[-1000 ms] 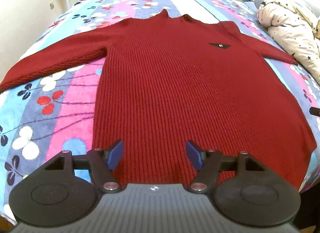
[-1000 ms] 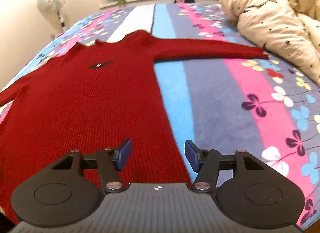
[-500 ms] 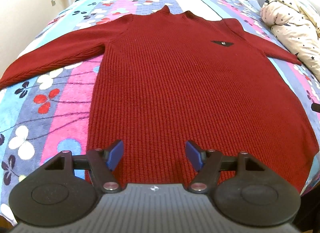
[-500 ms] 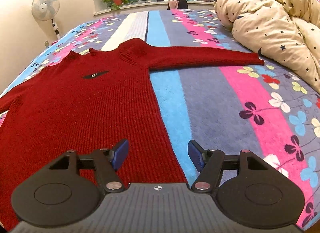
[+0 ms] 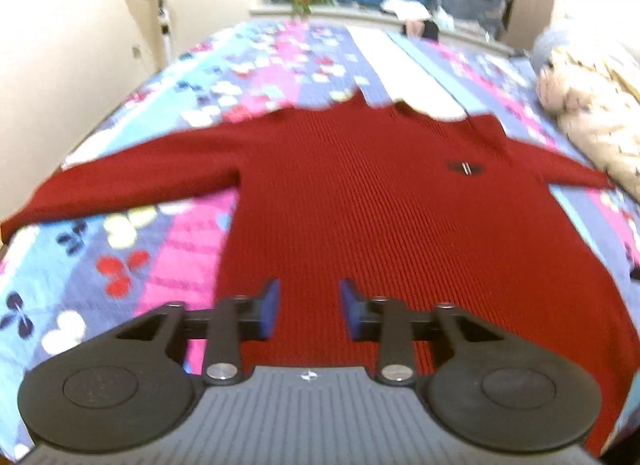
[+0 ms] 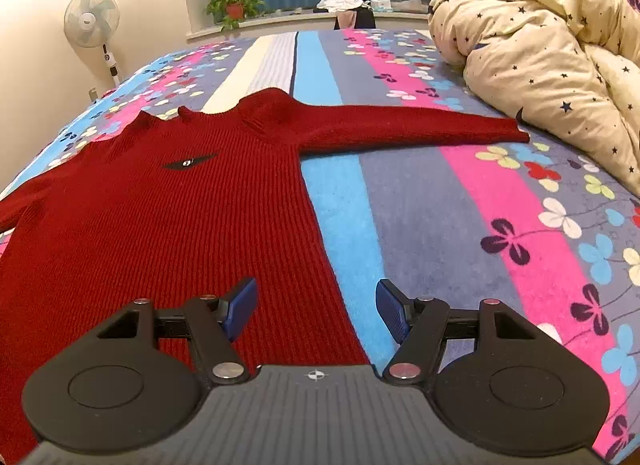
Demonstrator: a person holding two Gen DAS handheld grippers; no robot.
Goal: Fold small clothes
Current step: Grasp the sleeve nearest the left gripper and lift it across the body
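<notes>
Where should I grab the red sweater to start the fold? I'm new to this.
Take the red sweater by its outstretched sleeve's cuff, coming in from the quilt side with the right tool: the sleeve lies flat and straight, so it should swing across the body easily.

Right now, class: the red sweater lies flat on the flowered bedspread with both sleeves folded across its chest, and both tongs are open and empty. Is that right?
Not quite. The sleeves are not folded in: both views show each sleeve of the red sweater stretched straight out to the side. The rest holds: it lies flat on the flowered bedspread, and the left tongs and right tongs are open and empty.
</notes>
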